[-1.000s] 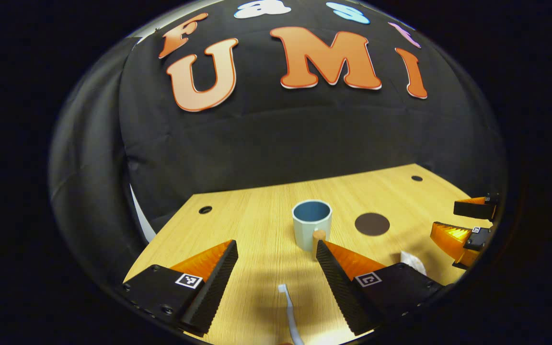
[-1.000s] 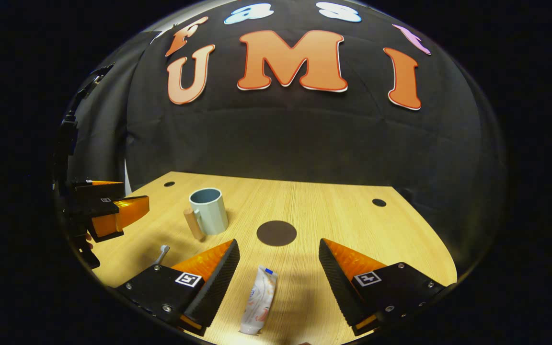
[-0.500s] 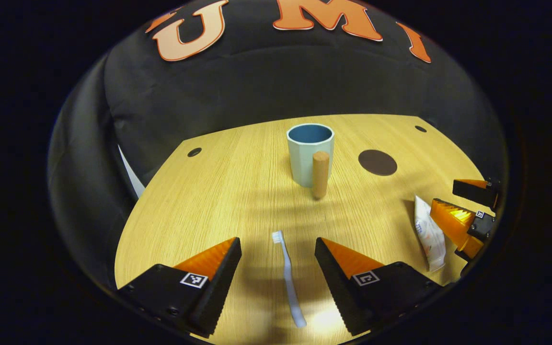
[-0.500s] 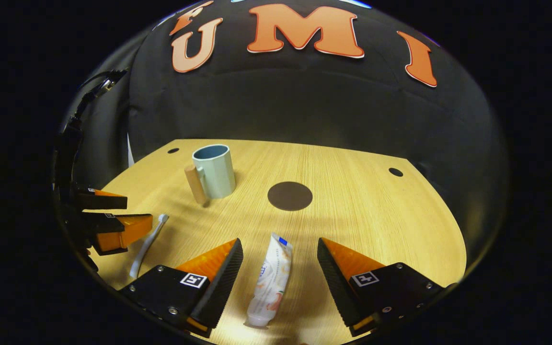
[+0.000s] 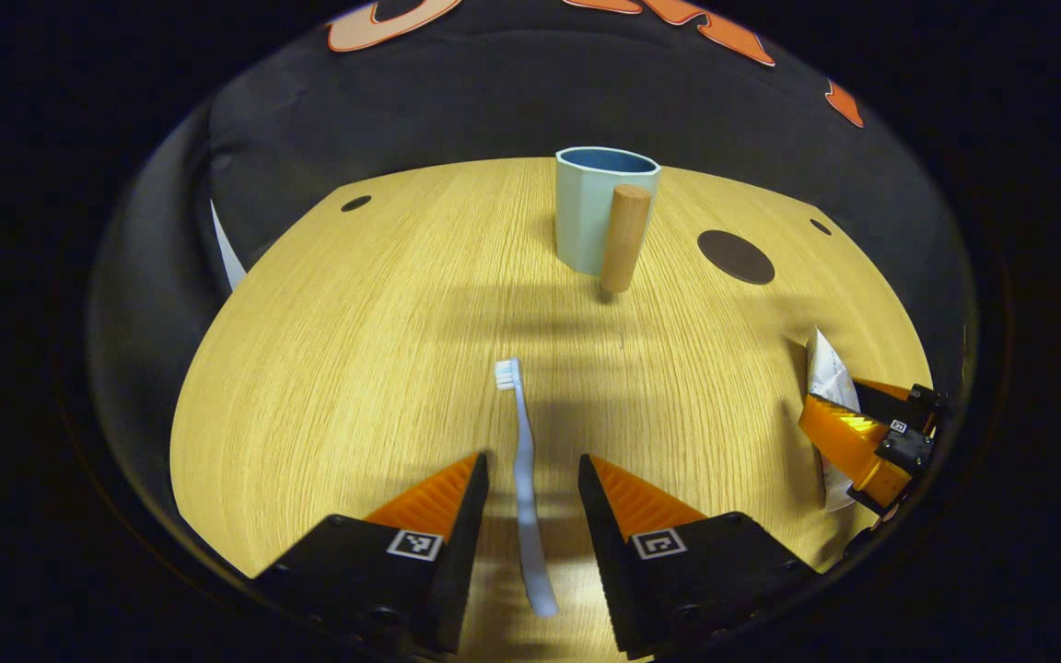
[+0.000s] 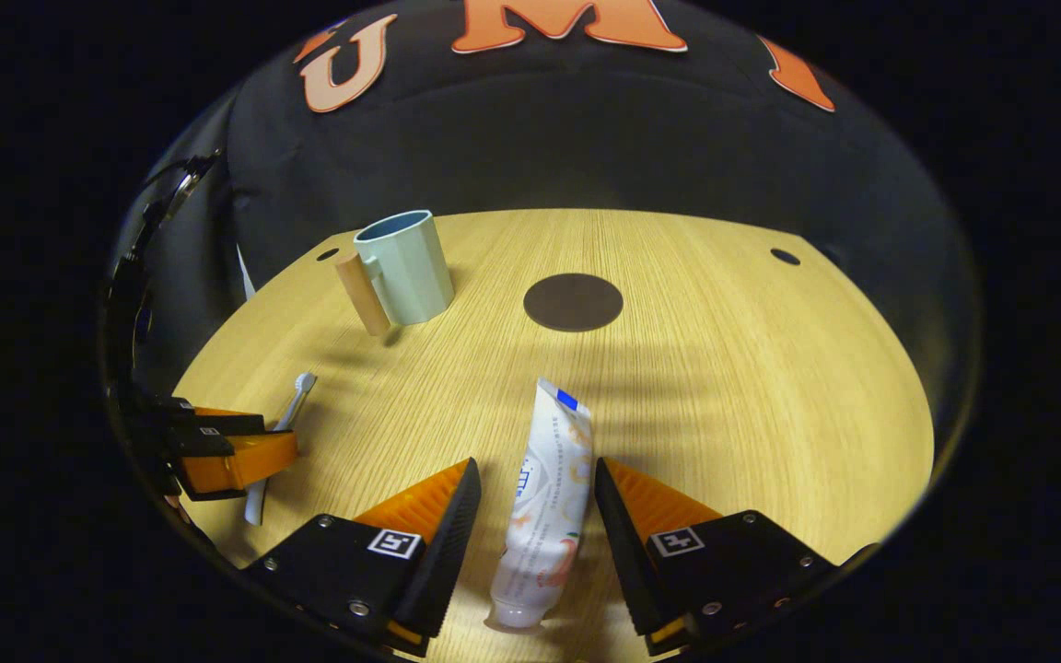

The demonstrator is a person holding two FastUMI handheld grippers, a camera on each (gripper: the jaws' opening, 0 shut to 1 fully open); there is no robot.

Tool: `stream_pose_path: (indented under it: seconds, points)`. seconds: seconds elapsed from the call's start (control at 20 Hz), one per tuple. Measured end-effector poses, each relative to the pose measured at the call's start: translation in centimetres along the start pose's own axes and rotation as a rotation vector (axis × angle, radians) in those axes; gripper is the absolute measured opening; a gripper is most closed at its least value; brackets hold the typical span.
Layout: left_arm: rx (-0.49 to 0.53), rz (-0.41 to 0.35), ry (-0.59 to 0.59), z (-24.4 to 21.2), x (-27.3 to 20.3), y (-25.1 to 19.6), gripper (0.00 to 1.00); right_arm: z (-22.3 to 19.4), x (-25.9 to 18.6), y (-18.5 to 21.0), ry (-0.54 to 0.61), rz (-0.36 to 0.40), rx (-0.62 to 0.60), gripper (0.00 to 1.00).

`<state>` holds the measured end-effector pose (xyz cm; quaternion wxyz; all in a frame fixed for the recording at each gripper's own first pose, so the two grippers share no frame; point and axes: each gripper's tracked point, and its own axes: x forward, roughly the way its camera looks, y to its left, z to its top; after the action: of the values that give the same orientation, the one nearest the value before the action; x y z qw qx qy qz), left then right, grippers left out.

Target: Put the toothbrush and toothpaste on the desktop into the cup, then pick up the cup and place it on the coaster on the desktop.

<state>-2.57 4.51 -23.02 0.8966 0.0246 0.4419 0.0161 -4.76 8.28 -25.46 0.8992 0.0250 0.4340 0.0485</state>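
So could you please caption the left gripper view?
Left gripper straddles the toothbrush, fingers open, cup beyond.

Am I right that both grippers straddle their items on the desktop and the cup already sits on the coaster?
Not quite. The cup stands on the bare desktop, apart from the coaster, as the right gripper view shows. The rest holds: the left gripper straddles the toothbrush, the right gripper the toothpaste.

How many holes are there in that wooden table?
3 can be seen, all near the table's far edge: a left hole, a right hole, another. Nearer ones may be hidden.
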Motion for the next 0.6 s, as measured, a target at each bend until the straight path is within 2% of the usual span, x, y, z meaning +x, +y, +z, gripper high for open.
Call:
stream_pose_path:
  seconds: [0.1,0.2,0.25,0.3,0.4,0.6]
  points:
    - [-0.006,0.01,0.009,-0.3,0.1,0.1,0.46,0.4,0.0,-0.1,-0.008,-0.004,0.013,0.67]
    - [-0.041,-0.02,0.028,-0.5,0.0,-0.6,0.34,0.5,0.0,0.0,-0.012,0.013,0.025,0.43]
    - [-0.055,-0.026,0.037,-0.3,-0.1,-0.6,0.19,0.6,-0.1,0.4,-0.015,0.019,0.038,0.4]
    - [-0.064,-0.03,0.042,0.0,-0.2,-0.6,0.17,0.6,0.2,0.9,-0.017,0.023,0.045,0.23]
    - [-0.056,-0.048,0.044,0.3,-0.1,-0.9,0.16,0.9,0.1,1.0,-0.033,0.031,0.038,0.14]
    - [-0.021,-0.071,0.025,0.6,-0.1,-1.0,0.07,1.4,0.0,1.1,-0.052,0.038,0.028,0.08]
